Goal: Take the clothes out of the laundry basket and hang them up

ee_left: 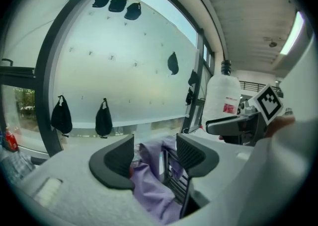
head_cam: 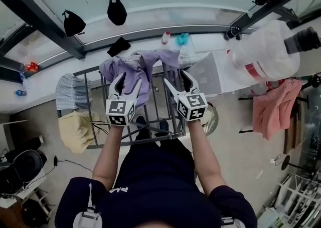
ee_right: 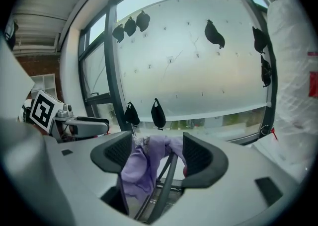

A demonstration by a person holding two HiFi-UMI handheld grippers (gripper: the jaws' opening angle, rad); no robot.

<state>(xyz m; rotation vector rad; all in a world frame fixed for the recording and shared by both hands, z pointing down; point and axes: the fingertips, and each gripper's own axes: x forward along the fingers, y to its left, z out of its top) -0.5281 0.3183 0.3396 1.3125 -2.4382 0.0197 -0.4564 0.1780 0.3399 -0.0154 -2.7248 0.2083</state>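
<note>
Seen from above, a person stands at a metal drying rack (head_cam: 95, 109) in the centre of the frame, arms stretched forward. The left tongs (head_cam: 129, 82) and the right tongs (head_cam: 175, 79) point at the rack's far end, where a purple garment (head_cam: 133, 69) lies bunched over the top bars. In the left gripper view the left tongs (ee_left: 155, 158) stand wide open. The purple cloth shows low in the gap between the jaws, and the pads do not seem to press on it. In the right gripper view the right tongs (ee_right: 158, 155) are also wide open and hold nothing, with the garment and a rack bar beyond them. A checked cloth (head_cam: 70, 91) and a yellowish cloth (head_cam: 75, 131) hang at the rack's left side. No laundry basket can be picked out with certainty. The step in hand seems to be settling this garment on the rack. To do it well, each pair of tongs would pinch only fabric at an outer edge, clear of the bars. They would then draw apart so that the cloth spreads flat and hangs evenly on both sides.
</note>
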